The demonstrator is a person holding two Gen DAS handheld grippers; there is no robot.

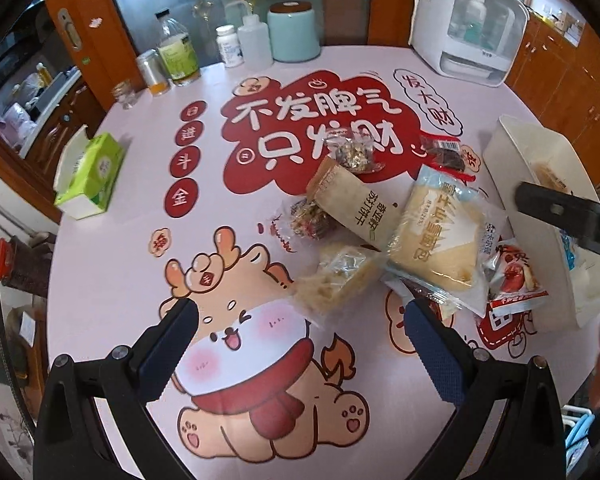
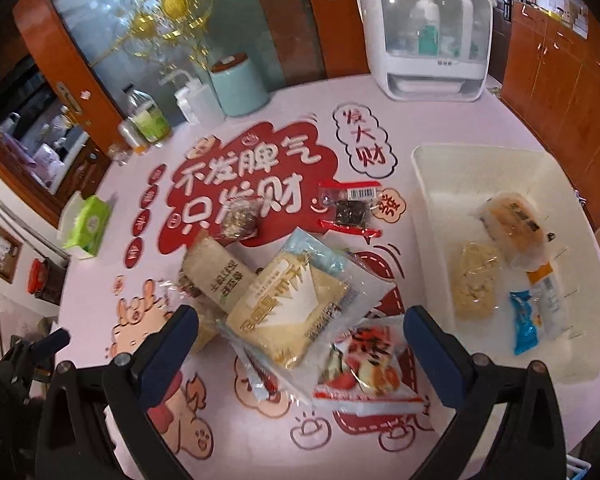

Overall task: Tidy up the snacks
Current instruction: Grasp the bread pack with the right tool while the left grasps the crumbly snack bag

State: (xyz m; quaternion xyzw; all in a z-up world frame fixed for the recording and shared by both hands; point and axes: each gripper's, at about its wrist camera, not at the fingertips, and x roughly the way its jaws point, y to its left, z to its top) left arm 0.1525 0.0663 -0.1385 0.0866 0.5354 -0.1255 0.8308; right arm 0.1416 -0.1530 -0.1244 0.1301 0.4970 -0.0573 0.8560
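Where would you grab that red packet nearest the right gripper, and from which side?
Probably by its near sealed edge. The red packet lies flat on the table, partly tucked under the big bread bag, so only that end is free. The open right gripper could drop from above and pinch that thin edge.

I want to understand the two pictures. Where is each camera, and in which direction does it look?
Left wrist: sits behind the open left tongs, looks across the table at the snack pile; the right tongs' black arm shows.
Right wrist: sits behind the open right tongs, looks at the white bin.
Both share the yellow cake packet and dish cabinet.
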